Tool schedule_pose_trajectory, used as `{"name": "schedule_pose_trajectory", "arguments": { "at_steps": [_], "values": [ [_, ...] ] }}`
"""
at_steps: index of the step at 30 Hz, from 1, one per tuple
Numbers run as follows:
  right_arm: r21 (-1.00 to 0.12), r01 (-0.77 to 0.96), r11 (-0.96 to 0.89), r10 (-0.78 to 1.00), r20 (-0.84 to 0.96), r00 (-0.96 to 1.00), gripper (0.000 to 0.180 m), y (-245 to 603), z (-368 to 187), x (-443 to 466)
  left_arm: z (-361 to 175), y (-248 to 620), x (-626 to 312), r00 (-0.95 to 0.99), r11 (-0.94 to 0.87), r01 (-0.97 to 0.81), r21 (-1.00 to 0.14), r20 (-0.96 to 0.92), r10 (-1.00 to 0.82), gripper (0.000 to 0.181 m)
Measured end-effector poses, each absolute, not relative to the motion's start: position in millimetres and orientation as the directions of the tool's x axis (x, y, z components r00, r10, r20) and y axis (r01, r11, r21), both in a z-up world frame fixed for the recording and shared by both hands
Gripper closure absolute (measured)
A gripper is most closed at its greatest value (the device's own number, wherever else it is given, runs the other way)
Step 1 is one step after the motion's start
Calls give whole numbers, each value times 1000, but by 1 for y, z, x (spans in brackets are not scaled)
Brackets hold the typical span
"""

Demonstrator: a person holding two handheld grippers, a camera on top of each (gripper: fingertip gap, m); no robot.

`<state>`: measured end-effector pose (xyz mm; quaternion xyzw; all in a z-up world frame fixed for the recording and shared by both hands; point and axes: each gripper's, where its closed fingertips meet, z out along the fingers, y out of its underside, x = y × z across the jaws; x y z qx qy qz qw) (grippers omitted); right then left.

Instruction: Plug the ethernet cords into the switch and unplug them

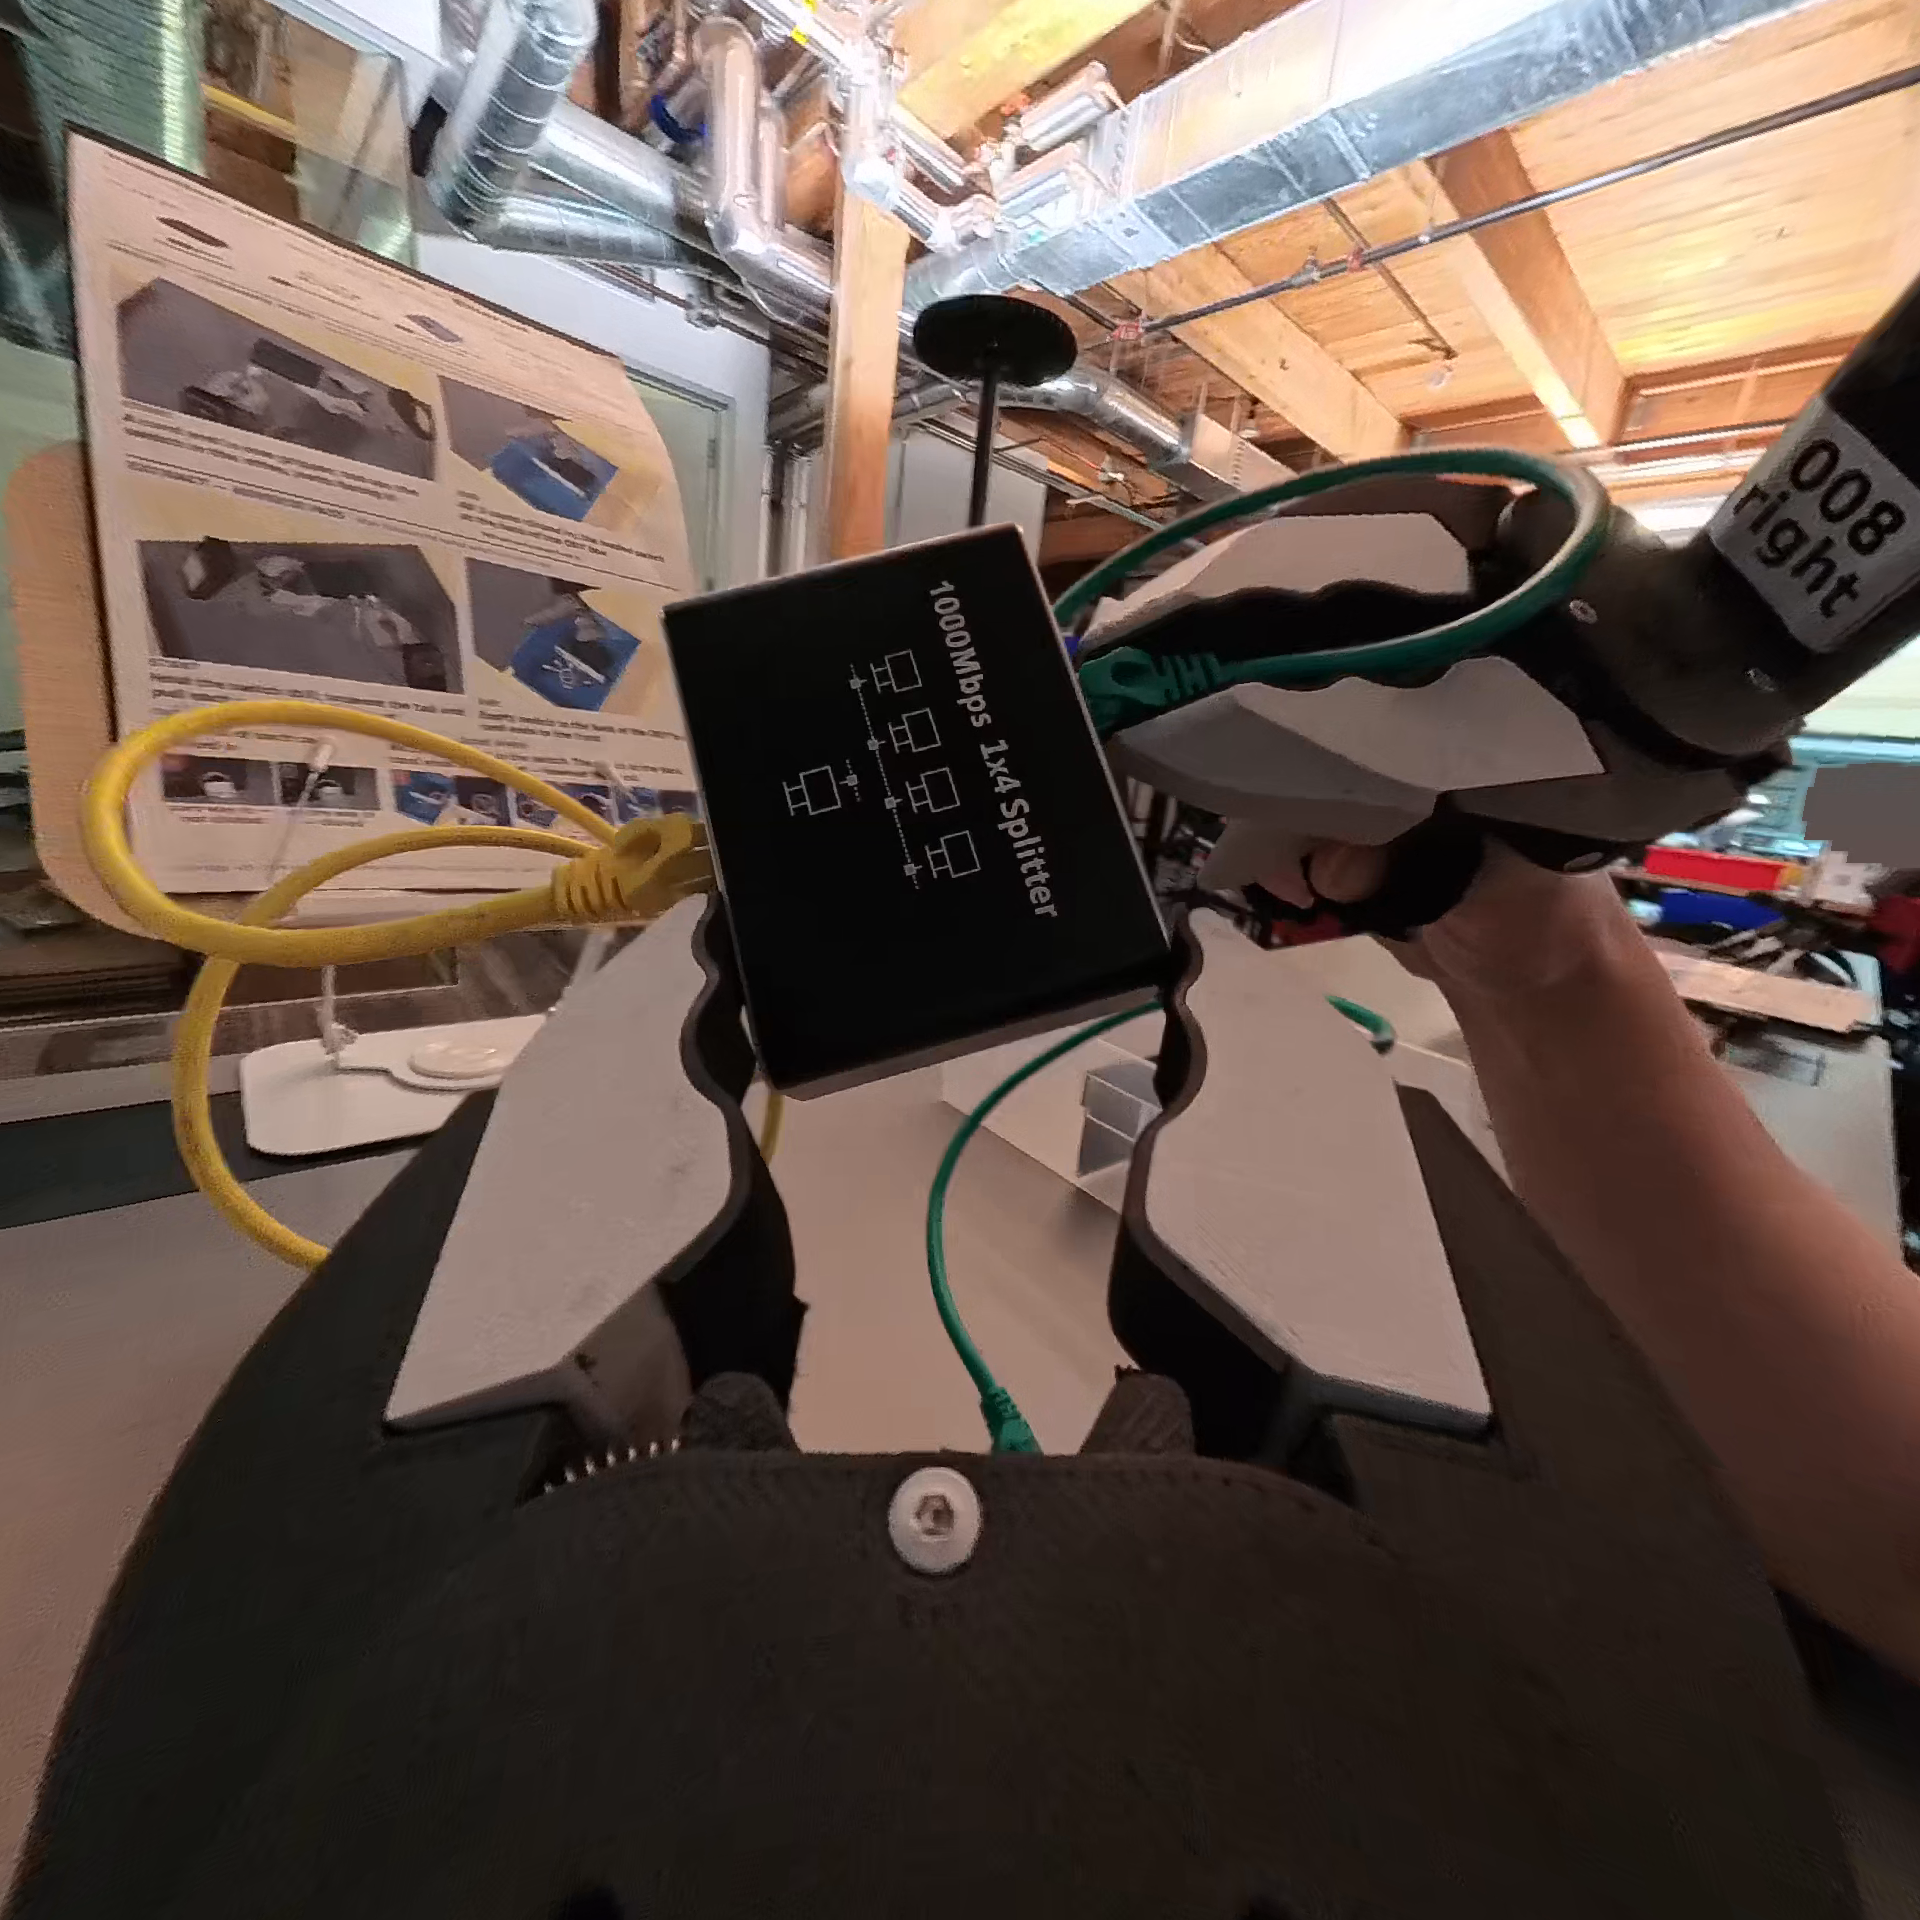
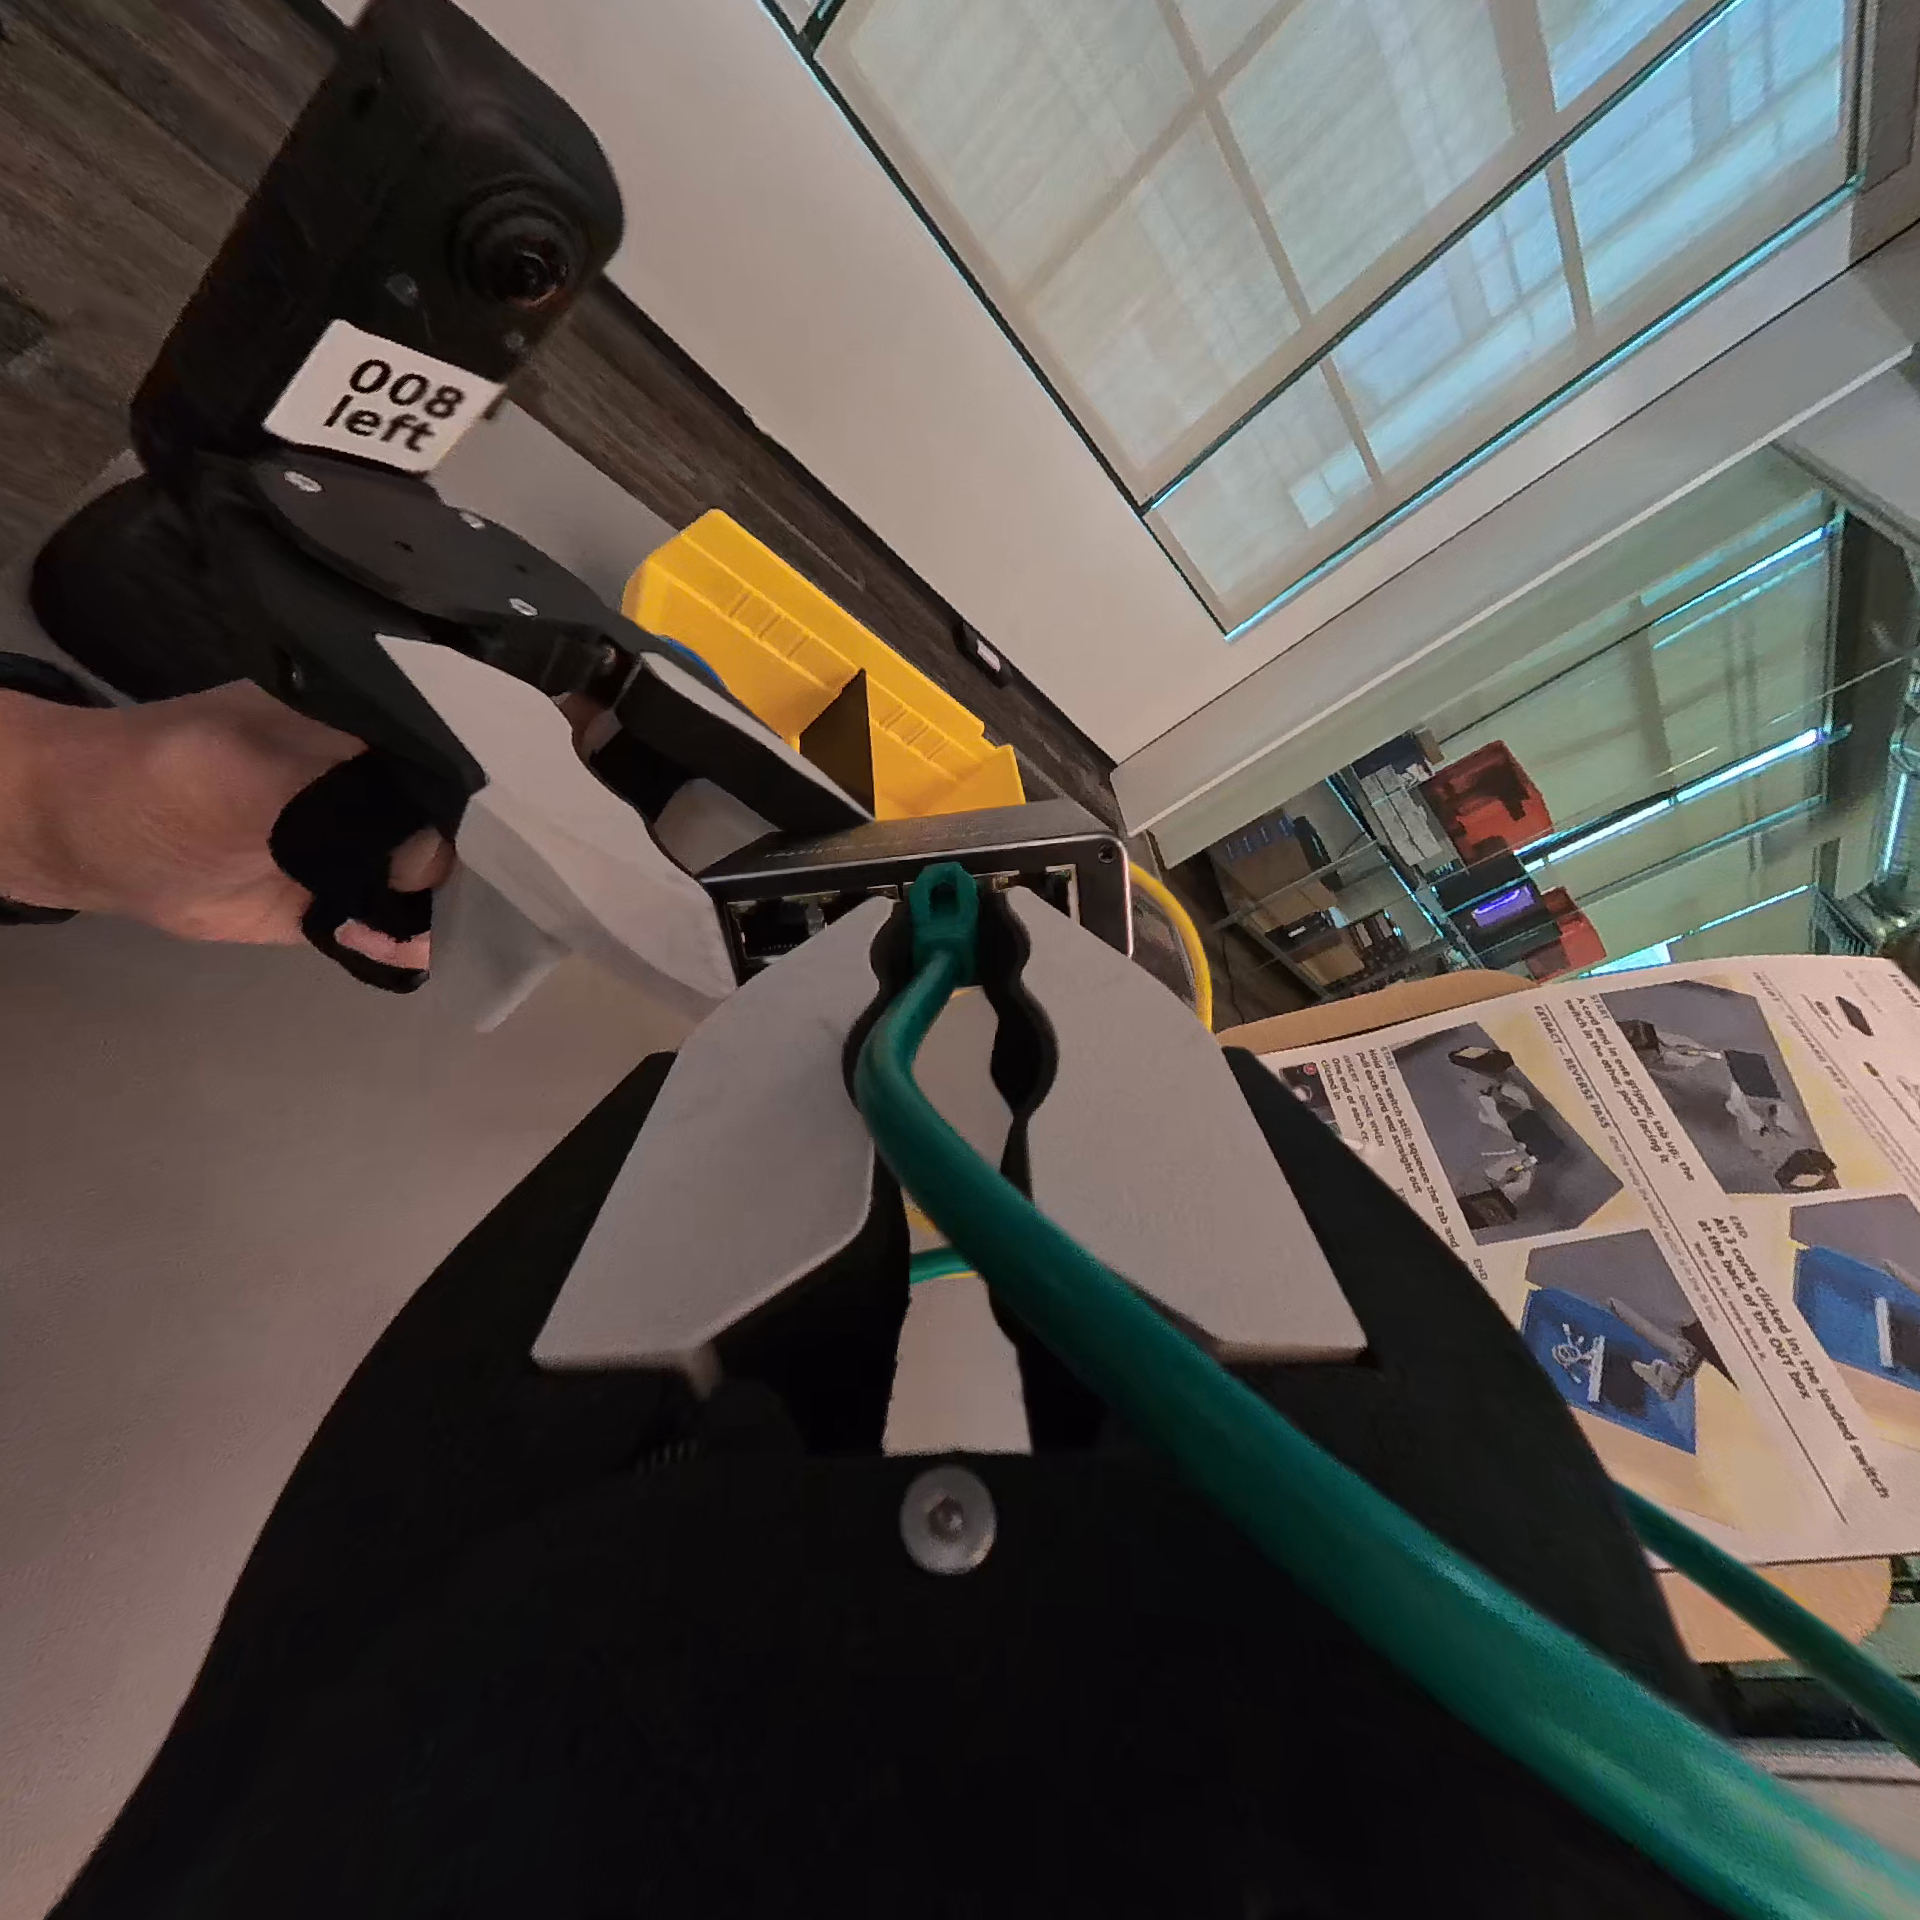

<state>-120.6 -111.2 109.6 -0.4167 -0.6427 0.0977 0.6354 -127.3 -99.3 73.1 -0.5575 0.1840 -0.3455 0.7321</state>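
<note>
My left gripper [image 1: 940,961] is shut on the black switch [image 1: 914,810] and holds it up in the air. A yellow cord [image 1: 623,873] is plugged into the switch's left side. My right gripper [image 2: 940,935] is shut on the green cord's plug [image 2: 942,914], which sits at a port on the switch's port face [image 2: 914,899]. The same grip shows in the left wrist view, right of the switch, with the green plug [image 1: 1148,675] between the right gripper's fingers [image 1: 1351,727]. The green cord [image 2: 1195,1351] loops back over my right gripper.
An instruction sheet [image 1: 343,582] on a board stands behind at the left; it also shows in the right wrist view [image 2: 1662,1195]. A yellow bin [image 2: 821,675] lies beyond the switch. A white stand base [image 1: 353,1081] sits on the table. A person's hand [image 1: 1558,1091] holds the right gripper. Across from one pair of fingers to the other is roughly 4 centimetres.
</note>
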Motion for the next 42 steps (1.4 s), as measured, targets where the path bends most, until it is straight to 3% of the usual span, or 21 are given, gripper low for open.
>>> {"name": "schedule_pose_trajectory", "arguments": {
  "at_steps": [4, 9, 12, 14, 18, 24, 28, 31, 36, 40, 42],
  "values": [
    [-726, 395, 563, 717, 667, 204, 166, -79, 96, -117, 57, -70, -127, 707, 22, 257, -966, 172, -686, 104],
    [-809, 565, 164, 915, 338, 218, 161, -21, 19, -93, 0, -20, -138, 776, -202, 181, -962, 266, -571, 104],
    [-758, 647, -79, 989, 19, 144, 166, -27, -30, -86, -48, 5, -142, 781, -396, 154, -905, 357, -513, 104],
    [-710, 701, -70, 998, -51, 47, 165, -40, -51, -82, -73, 13, -141, 782, -473, 132, -871, 385, -491, 104],
    [-593, 804, 47, 998, -12, -67, 169, -56, -71, -63, -112, 15, -135, 821, -560, -26, -828, 302, -484, 104],
    [-646, 757, 96, 995, 68, -68, 167, -62, -43, -63, -140, 14, -125, 843, -575, -216, -789, 147, -517, 104],
    [-636, 758, 146, 987, 142, -70, 165, -61, -35, -59, -132, 4, -111, 777, -526, -241, -815, 163, -608, 104],
    [-657, 735, 168, 983, 172, -71, 165, -64, -25, -62, -110, 2, -115, 789, -455, -188, -870, 142, -598, 104],
    [-659, 716, 231, 966, 246, -85, 165, -71, -9, -60, -49, -32, -139, 806, -289, -238, -927, -22, -591, 86],
    [-665, 694, 277, 952, 290, -103, 165, -79, 4, -58, 4, -67, -233, 886, -105, -325, -940, -264, -380, 92],
    [-669, 682, 295, 945, 310, -105, 165, -81, 10, -58, 5, -82, -277, 856, -106, -399, -911, -328, -400, 107]
  ]
}}
